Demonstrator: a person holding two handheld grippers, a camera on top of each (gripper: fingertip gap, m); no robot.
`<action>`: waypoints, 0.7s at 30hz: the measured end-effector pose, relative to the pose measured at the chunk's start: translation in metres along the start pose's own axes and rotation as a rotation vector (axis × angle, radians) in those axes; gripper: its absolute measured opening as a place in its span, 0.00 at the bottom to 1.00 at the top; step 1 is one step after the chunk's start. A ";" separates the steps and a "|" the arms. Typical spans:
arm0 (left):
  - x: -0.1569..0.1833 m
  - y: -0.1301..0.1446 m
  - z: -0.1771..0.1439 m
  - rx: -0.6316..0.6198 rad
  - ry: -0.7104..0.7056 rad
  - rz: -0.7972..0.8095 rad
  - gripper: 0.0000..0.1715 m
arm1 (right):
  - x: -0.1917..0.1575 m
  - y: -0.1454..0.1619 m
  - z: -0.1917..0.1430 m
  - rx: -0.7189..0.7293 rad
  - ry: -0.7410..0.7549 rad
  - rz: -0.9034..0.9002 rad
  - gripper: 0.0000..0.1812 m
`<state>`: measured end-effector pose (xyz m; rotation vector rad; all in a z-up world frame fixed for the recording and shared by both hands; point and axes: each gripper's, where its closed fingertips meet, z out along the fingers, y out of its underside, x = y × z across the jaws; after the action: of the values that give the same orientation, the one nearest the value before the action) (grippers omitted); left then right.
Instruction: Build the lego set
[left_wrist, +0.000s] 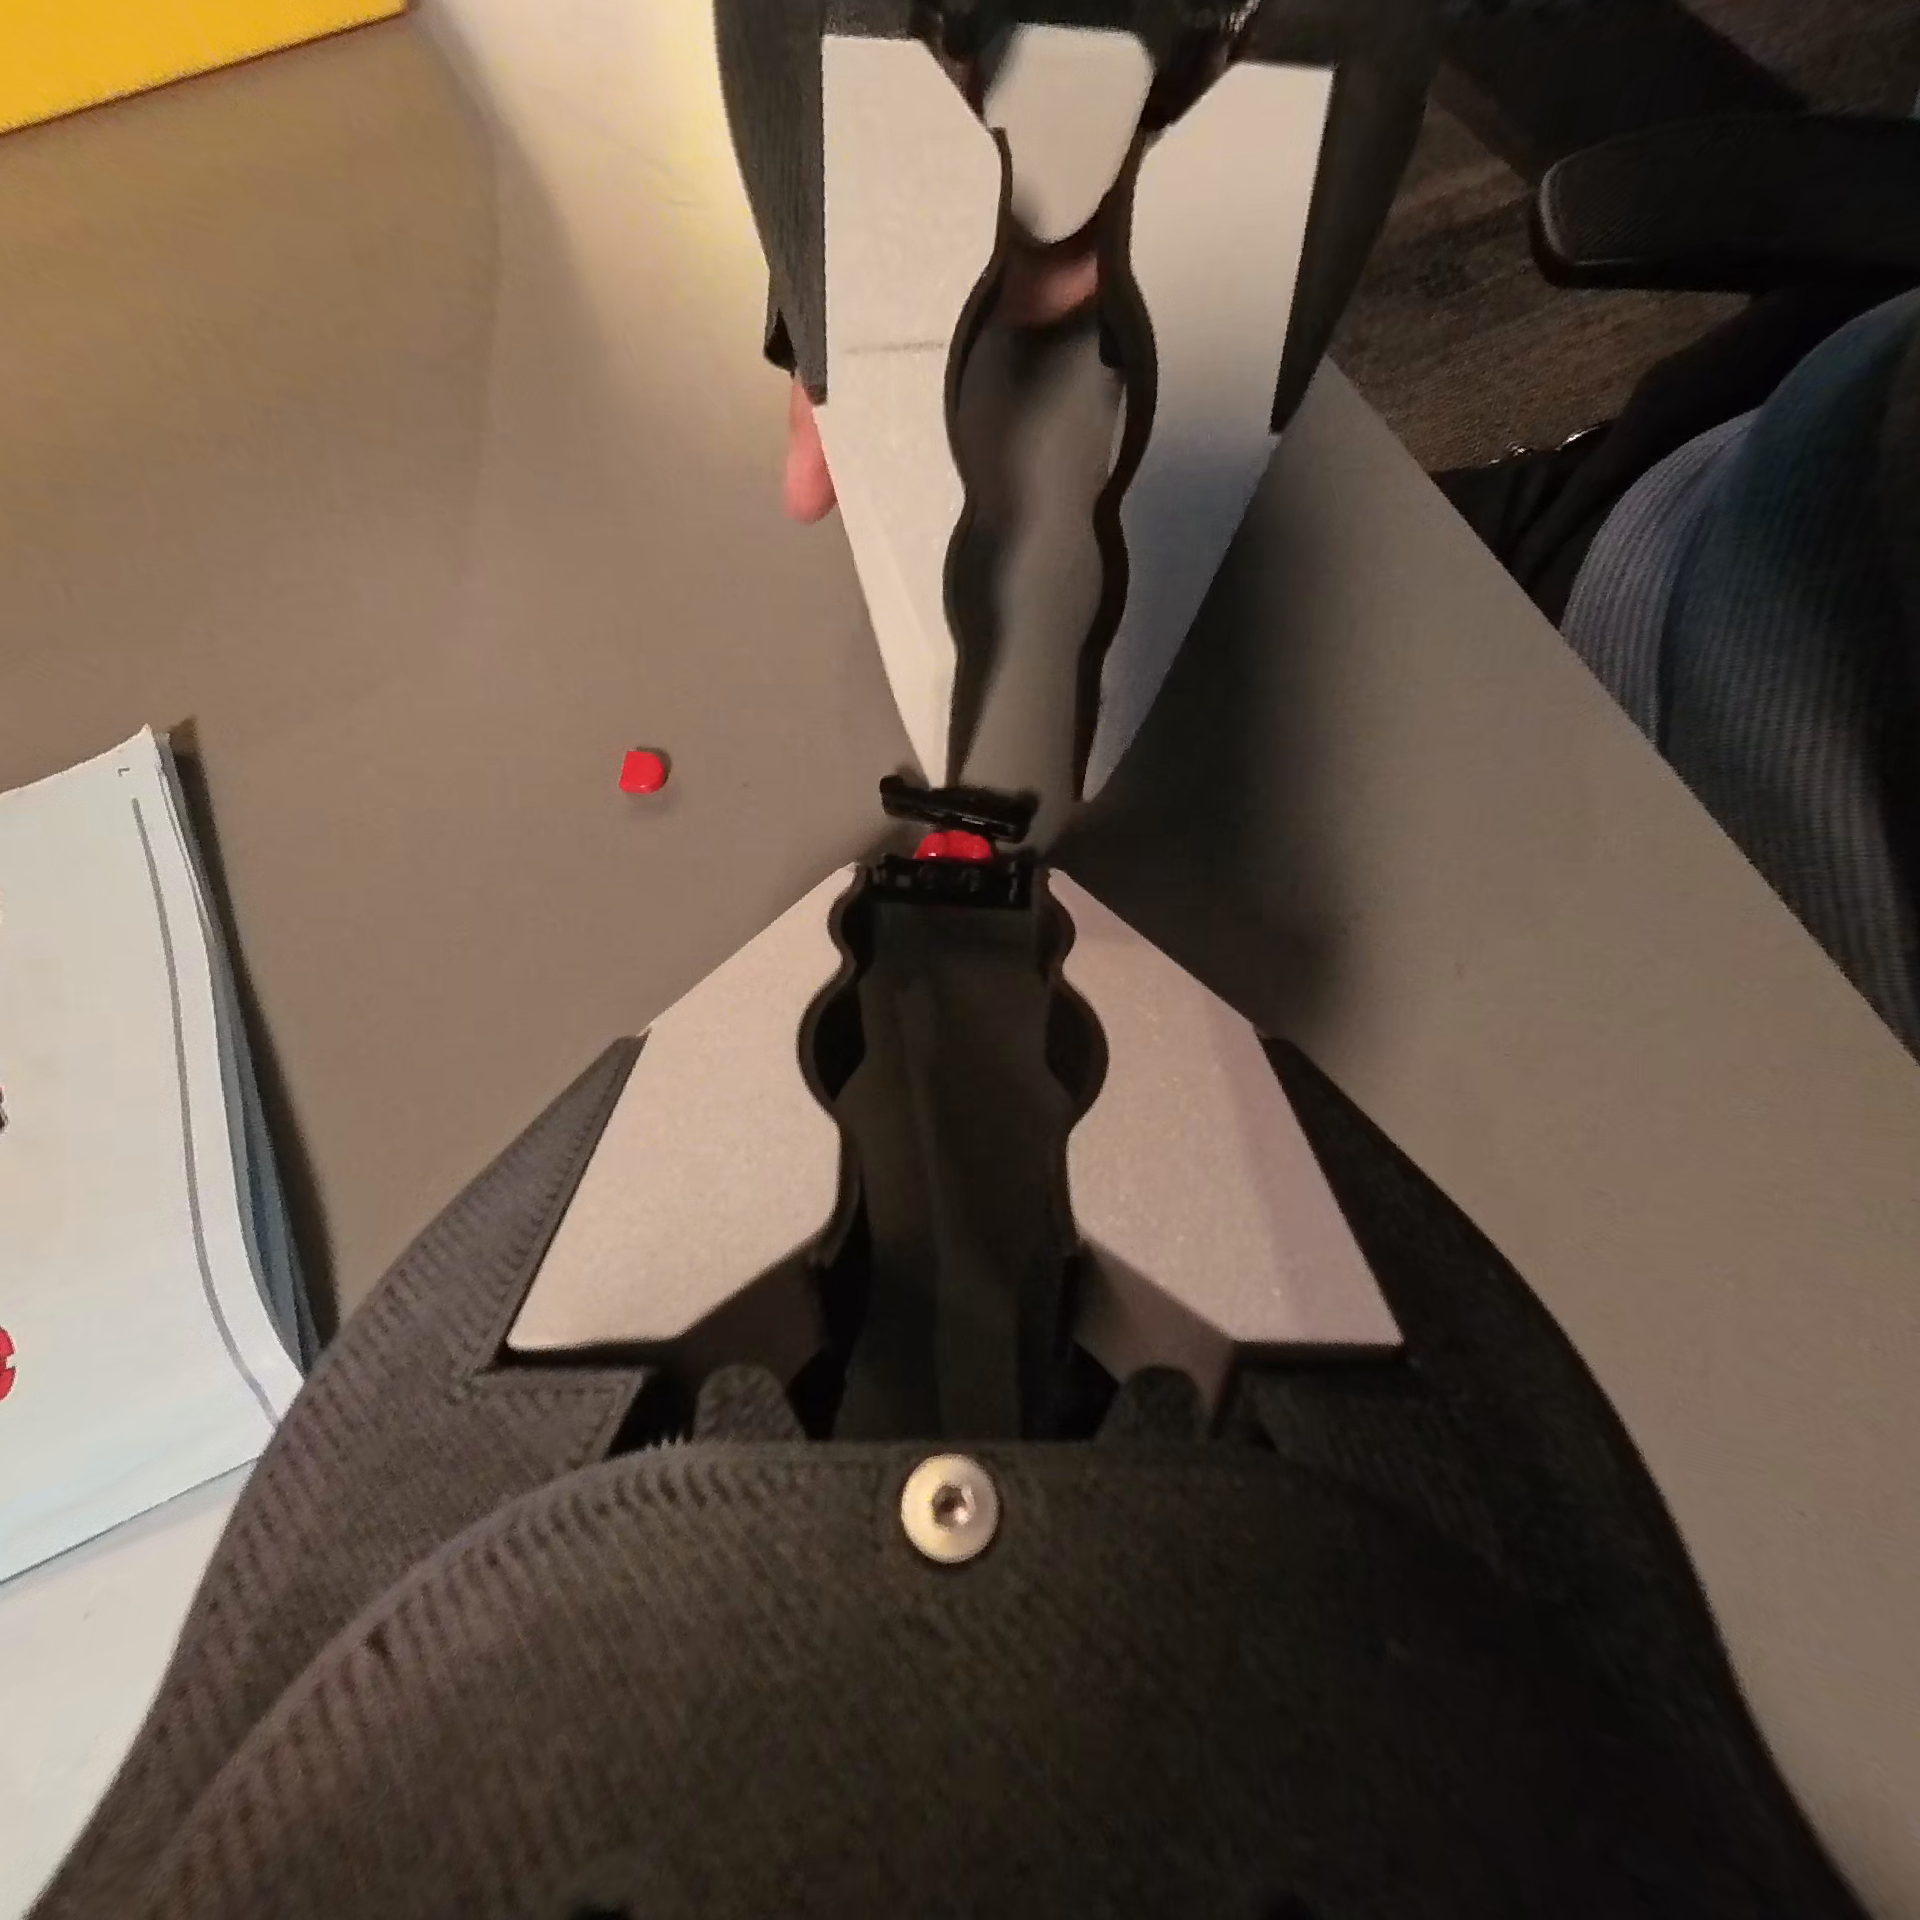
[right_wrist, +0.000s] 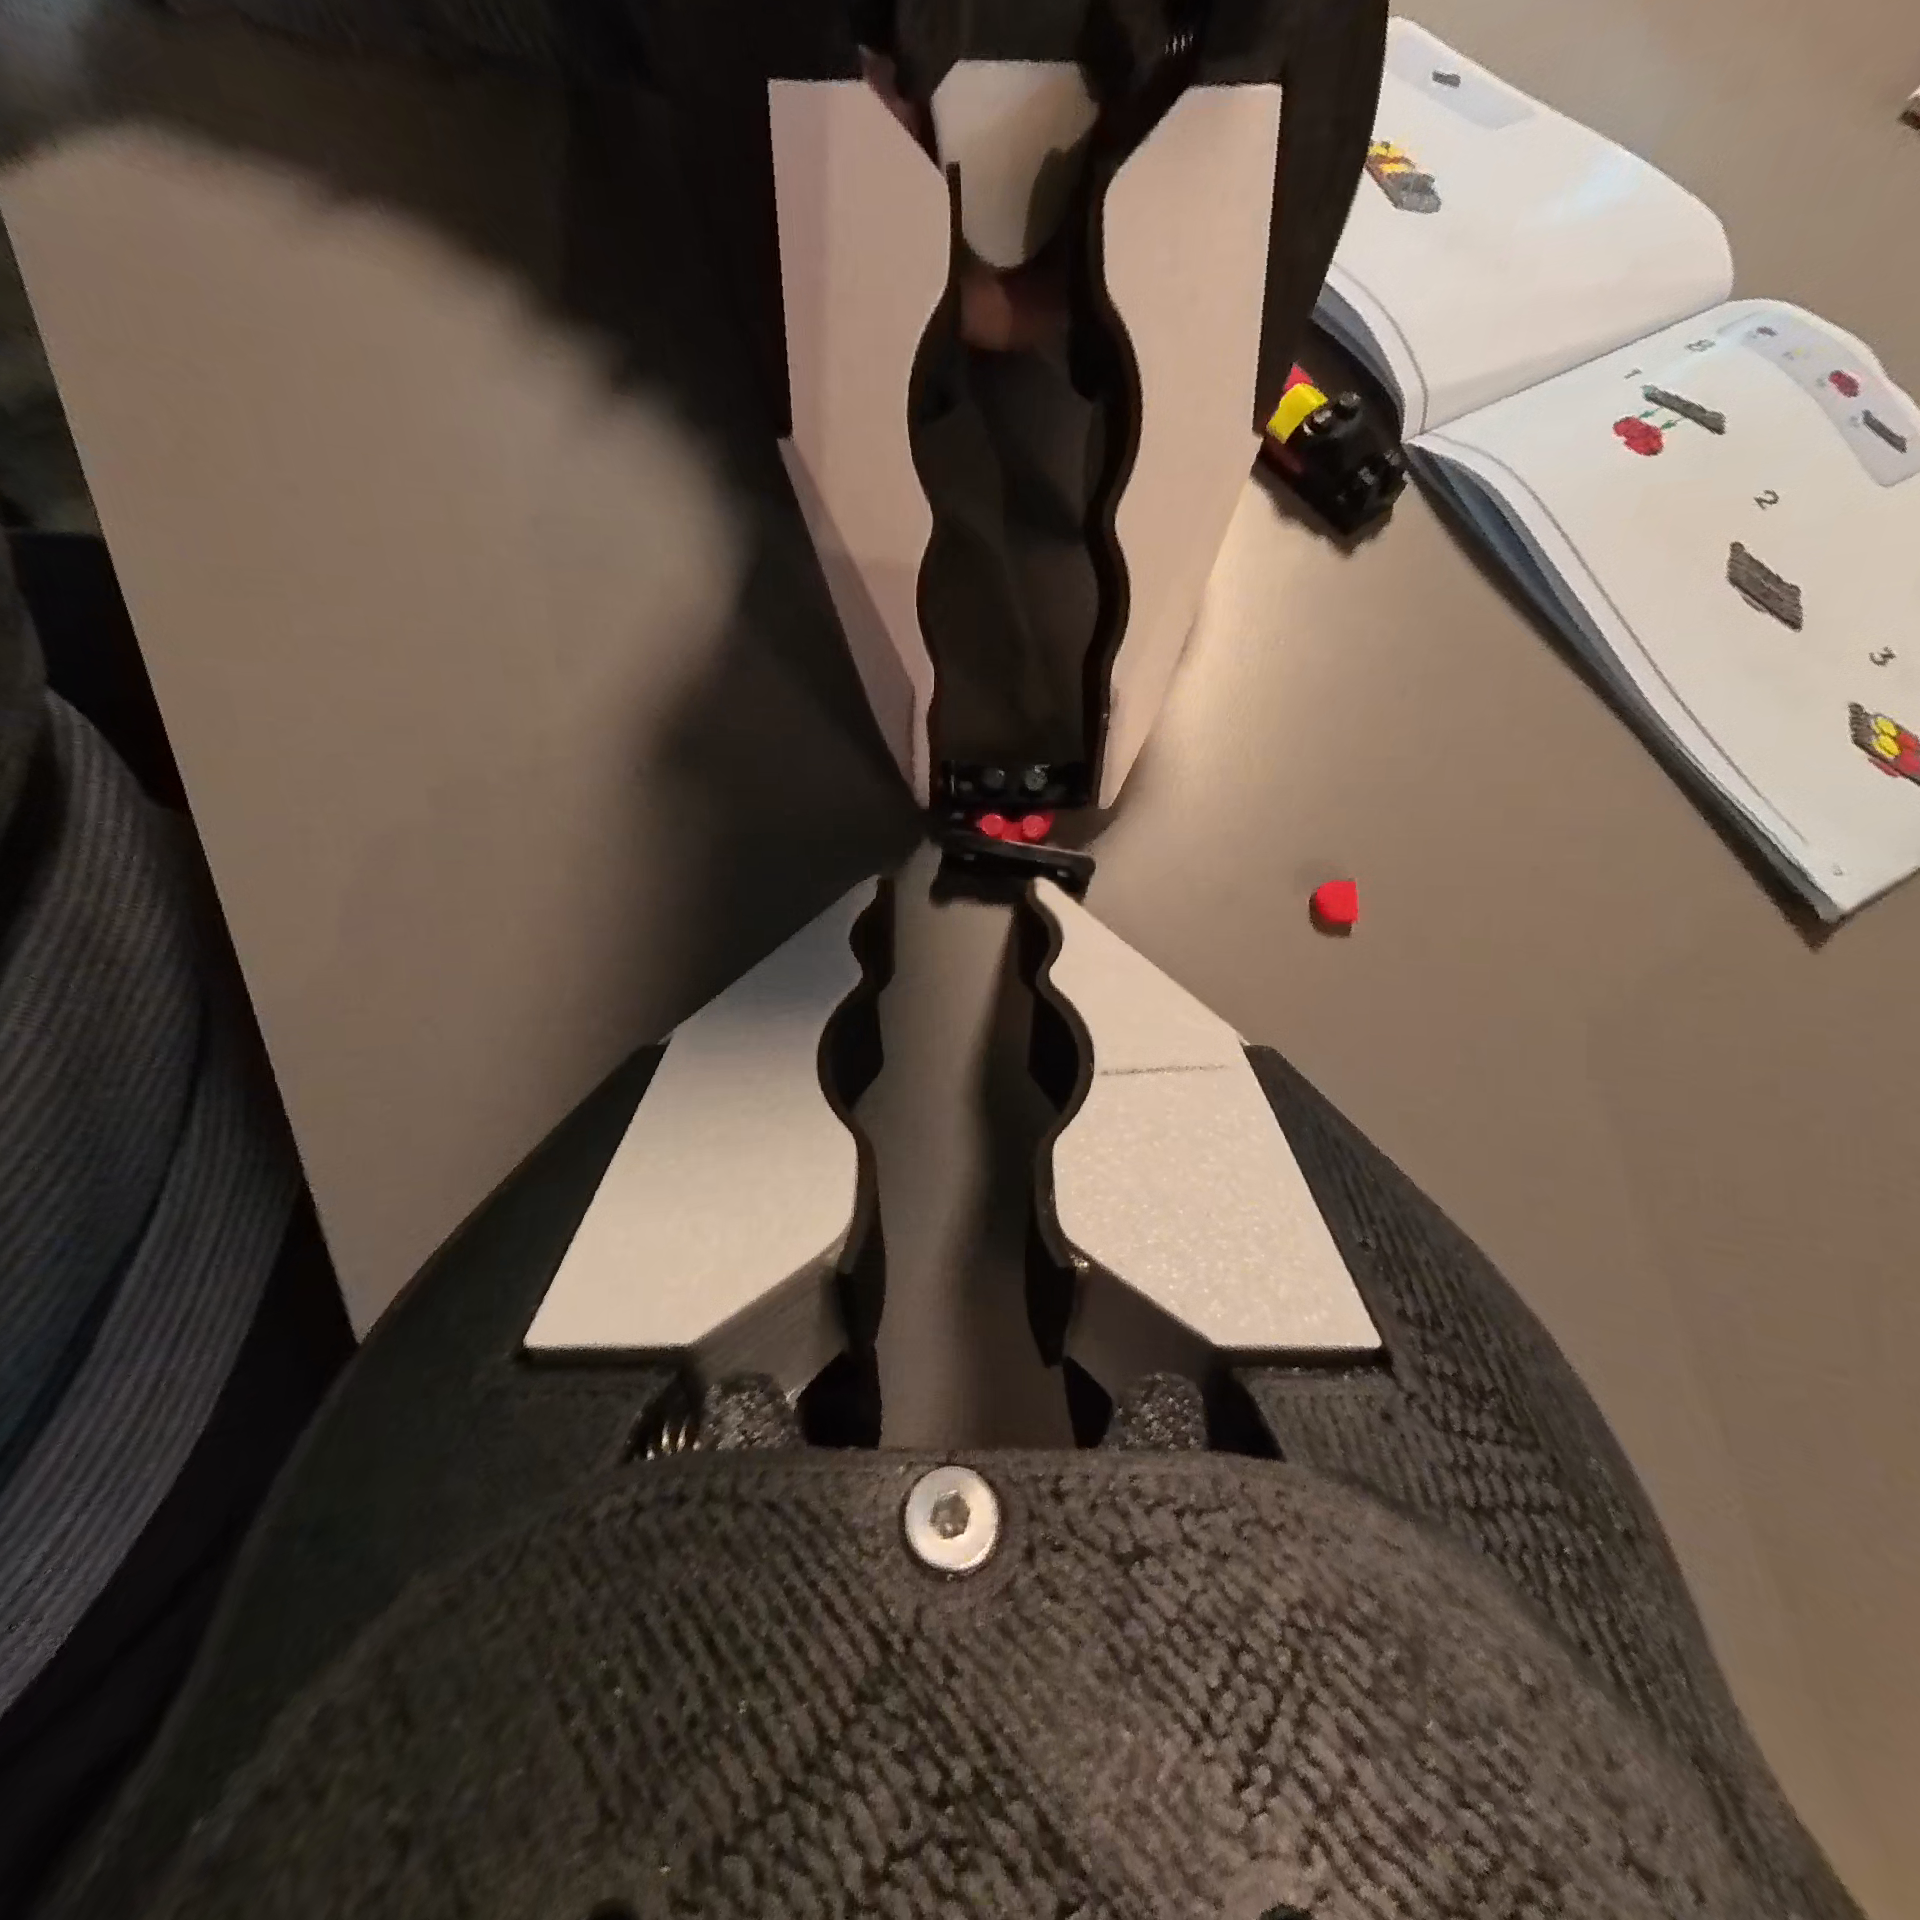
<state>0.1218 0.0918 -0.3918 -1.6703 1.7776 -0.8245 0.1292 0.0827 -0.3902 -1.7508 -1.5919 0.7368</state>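
Note:
The two grippers meet tip to tip above the grey table (left_wrist: 364, 468). My left gripper (left_wrist: 951, 883) is shut on a small black studded plate (left_wrist: 956, 881) that carries a red piece (left_wrist: 948, 847). My right gripper (right_wrist: 971, 883) is shut on a thin black plate (right_wrist: 1013, 862), held against the red piece (right_wrist: 1008, 826). In the left wrist view the right gripper (left_wrist: 1013, 805) comes in from the top with its black plate (left_wrist: 956, 802). In the right wrist view the left gripper (right_wrist: 1013, 774) comes in from the top. A loose red piece (left_wrist: 642, 772) lies on the table, also in the right wrist view (right_wrist: 1333, 902).
An open instruction booklet (right_wrist: 1662, 499) lies on the table; its edge shows in the left wrist view (left_wrist: 125, 1143). A small black and yellow assembly (right_wrist: 1335, 447) stands beside it. The table edge (left_wrist: 1558, 675) runs close by, with a person's leg (left_wrist: 1766, 644) and a chair armrest (left_wrist: 1714, 218) beyond. Less than 4 cm separates the two grippers' tips.

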 end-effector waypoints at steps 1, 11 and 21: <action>0.000 0.000 0.000 0.000 0.000 0.000 0.17 | 0.000 0.000 0.001 0.000 0.001 -0.002 0.12; 0.000 0.000 0.000 0.000 -0.001 0.001 0.17 | 0.000 -0.007 0.002 0.029 0.016 -0.025 0.12; -0.001 0.000 0.000 0.000 0.000 0.000 0.17 | 0.009 -0.003 -0.004 0.025 0.032 -0.003 0.12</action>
<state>0.1216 0.0924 -0.3918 -1.6706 1.7773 -0.8250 0.1313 0.0915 -0.3858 -1.7332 -1.5573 0.7203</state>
